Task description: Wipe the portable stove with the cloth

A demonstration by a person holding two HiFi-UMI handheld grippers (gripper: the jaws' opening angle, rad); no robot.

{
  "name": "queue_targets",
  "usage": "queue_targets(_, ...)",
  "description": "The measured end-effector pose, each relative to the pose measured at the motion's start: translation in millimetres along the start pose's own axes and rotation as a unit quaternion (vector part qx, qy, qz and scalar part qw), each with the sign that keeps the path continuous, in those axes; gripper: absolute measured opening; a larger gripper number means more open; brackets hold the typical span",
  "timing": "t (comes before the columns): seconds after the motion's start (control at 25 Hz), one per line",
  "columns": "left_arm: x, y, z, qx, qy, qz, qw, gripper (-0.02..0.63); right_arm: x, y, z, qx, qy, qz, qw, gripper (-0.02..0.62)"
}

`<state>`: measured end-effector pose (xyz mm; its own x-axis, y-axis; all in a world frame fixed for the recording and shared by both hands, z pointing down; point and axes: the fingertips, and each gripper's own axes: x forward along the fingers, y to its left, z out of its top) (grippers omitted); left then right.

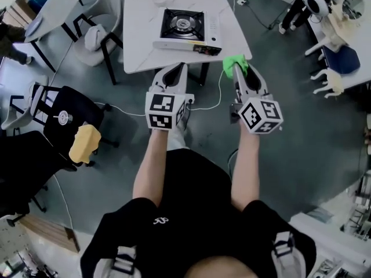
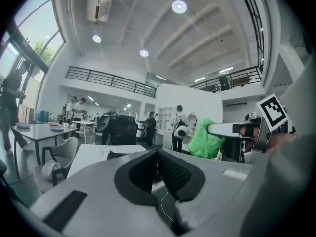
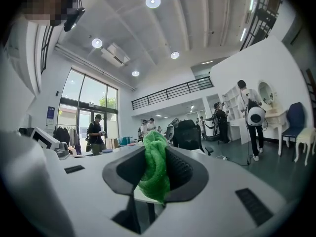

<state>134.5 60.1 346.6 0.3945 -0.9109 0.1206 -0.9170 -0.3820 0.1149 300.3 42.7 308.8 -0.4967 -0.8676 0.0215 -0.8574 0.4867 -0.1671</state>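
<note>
The portable stove [image 1: 184, 28], white with a black burner top, sits on a white square table [image 1: 142, 33] ahead of me. My right gripper [image 1: 237, 69] is held short of the table's near right corner, shut on a green fluffy cloth [image 1: 235, 65]. In the right gripper view the cloth [image 3: 154, 169] hangs bunched between the black pads of the right gripper [image 3: 155, 157]. My left gripper [image 1: 178, 68] hovers by the table's near edge, below the stove, its jaws together with nothing in them. The left gripper view shows the left gripper [image 2: 157, 154] and the cloth [image 2: 205, 139] off to its right.
A grey chair [image 1: 101, 25] stands left of the table. A black chair carrying a yellow object [image 1: 85, 143] is at my left. A white cable [image 1: 214, 100] lies on the floor under the grippers. White furniture [image 1: 330, 33] stands at the right, and people stand far off.
</note>
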Motion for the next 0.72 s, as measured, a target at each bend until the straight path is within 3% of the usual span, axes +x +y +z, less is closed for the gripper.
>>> queue_targets(0.36, 80.6, 38.3, -27.5, -0.038, 0.022, -0.003, 0.999, -0.002, 69.4, -39.0, -31.8, -0.005, 0.044, -0.009, 0.999, 0.095)
queue_targets(0.72, 180.6, 94.4, -35.9, -0.068, 0.051, -0.008, 0.9963, -0.002, 182.2, -94.9, -65.4, 0.005, 0.095, -0.025, 0.995, 0.095)
